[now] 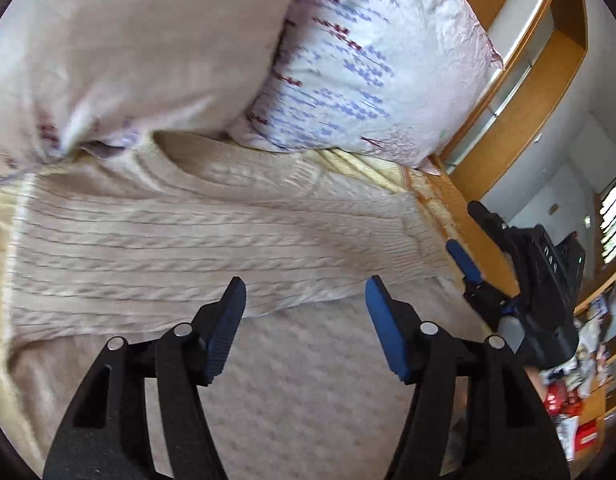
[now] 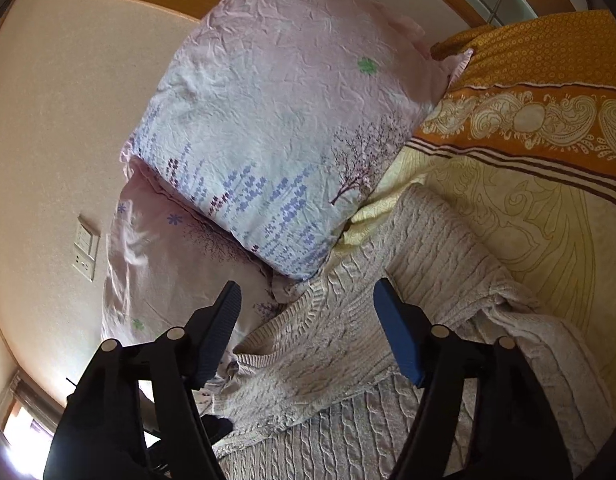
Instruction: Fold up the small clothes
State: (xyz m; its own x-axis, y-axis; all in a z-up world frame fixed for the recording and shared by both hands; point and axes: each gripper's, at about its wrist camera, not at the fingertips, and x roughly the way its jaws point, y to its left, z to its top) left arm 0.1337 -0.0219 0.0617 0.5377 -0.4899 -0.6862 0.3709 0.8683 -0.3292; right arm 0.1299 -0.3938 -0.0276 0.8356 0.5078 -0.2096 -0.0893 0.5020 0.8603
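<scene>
In the left wrist view the left gripper hangs with its jaws spread wide and nothing between them, just above the lower hem of a beige cable-knit sweater; the sweater lies flat on the bed, its neckline close under two flowered pillows; beyond the sweater's right edge the right gripper shows, also apart and holding nothing as far as this view tells.

In the right wrist view the right gripper is wide open and empty, poised over the sweater near its neckline — one part of the knit already lies doubled over the rest; the pillows sit just past the neckline, the upper one's corner touching or overlapping the knit, and a patterned bedsheet lies to the sweater's far side.

Risks, as I judge them: a pinch taken too deep could catch the bed cover with the knit and drag it along; the thick, loose weave may slip from the pads mid-fold — leaving a crooked edge; the pillow corner could snag the collar.
</scene>
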